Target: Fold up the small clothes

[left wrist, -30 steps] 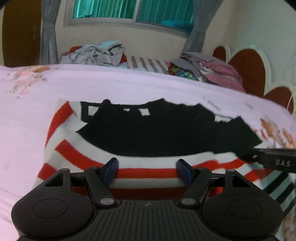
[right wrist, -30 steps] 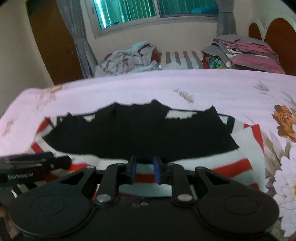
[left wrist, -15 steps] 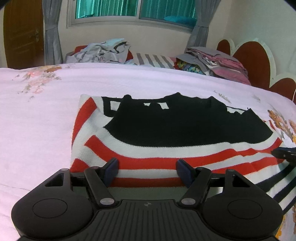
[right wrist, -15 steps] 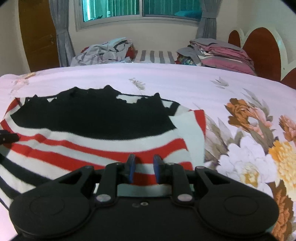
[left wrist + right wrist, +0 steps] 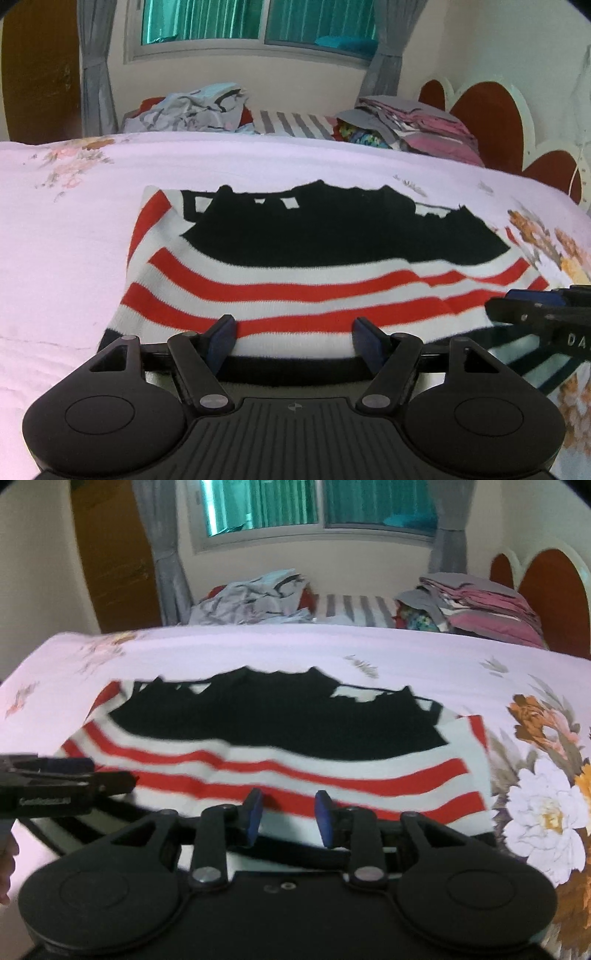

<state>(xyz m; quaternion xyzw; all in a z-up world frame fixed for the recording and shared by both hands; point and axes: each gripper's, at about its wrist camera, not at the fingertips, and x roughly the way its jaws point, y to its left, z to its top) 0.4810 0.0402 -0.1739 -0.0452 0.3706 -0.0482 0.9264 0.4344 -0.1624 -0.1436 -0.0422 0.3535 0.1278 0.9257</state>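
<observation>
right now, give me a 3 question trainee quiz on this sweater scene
1. True or false: the left tongs are open.
2. The folded pile lies: A) on the striped sweater, B) beyond the bed's far edge, toward the headboard, C) between the right tongs.
3. Fill in: the crumpled clothes heap sits below the ____.

Key: 1 true; 2 B; 3 window.

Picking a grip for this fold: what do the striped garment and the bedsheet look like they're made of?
Striped sweater: looks like soft matte knit, likely yarn, judging by slightly jagged stripe edges and thick folded hem. Floral bedsheet: thin, smooth printed woven cloth with fine creases; fibre unclear.
</observation>
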